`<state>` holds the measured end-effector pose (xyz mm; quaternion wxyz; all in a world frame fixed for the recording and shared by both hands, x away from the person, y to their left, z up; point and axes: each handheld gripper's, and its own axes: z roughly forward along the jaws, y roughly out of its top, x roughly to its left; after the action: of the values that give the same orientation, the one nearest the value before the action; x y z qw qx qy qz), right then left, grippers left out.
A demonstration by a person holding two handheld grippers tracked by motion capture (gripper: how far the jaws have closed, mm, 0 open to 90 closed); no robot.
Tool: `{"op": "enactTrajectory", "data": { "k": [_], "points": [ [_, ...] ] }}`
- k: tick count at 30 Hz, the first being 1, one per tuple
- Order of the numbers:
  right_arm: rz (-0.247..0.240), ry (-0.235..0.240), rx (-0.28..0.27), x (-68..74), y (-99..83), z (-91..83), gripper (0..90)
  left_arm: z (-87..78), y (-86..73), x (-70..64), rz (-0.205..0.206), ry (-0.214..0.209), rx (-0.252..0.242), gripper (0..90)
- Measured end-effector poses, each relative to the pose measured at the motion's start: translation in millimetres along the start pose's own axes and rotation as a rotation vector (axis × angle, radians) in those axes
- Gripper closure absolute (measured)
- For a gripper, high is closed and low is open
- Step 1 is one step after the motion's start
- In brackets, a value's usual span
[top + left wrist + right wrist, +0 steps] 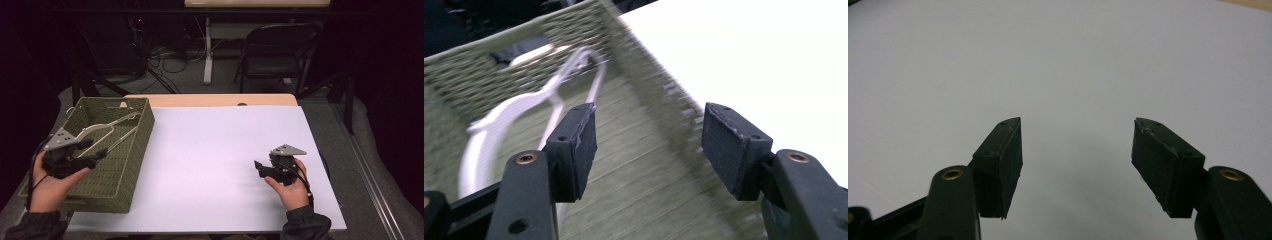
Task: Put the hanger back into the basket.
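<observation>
While the left claw [100,154] is held spread above the basket [131,150], the hanger [107,125] inside seems targeted. The right claw [258,167] is kept spread, empty, over the worktop [210,150].

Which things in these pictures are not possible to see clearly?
- Hanger: in the high view, the left hand-held gripper covers its near end.
- Basket: motion blur in the left gripper view hides the weave.
- Basket's near corner: dark in the high view.

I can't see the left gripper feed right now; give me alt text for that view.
The left gripper, jaws open and empty, hangs over a green woven basket. A white clothes hanger lies inside the basket, beyond the left-hand jaw, and the white table shows to the right.
</observation>
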<state>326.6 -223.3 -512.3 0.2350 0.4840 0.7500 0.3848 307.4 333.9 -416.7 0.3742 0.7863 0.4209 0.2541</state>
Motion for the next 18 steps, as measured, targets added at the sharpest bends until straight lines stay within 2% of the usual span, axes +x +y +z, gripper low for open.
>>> {"op": "enactTrajectory", "data": {
  "k": [5,11,18],
  "points": [
    [0.006,-0.004,-0.008,-0.5,-2.9,-7.2,36.5,14.2,7.3,-28.9,0.033,-0.037,0.001,39.2],
    [0.015,-0.009,-0.011,-4.8,-8.8,-12.9,36.6,30.0,13.6,-61.9,0.091,-0.077,0.007,39.2],
    [0.022,-0.012,-0.004,-7.5,-14.4,-12.2,36.5,50.2,12.4,-87.2,0.098,-0.149,-0.007,39.2]
  ]
}}
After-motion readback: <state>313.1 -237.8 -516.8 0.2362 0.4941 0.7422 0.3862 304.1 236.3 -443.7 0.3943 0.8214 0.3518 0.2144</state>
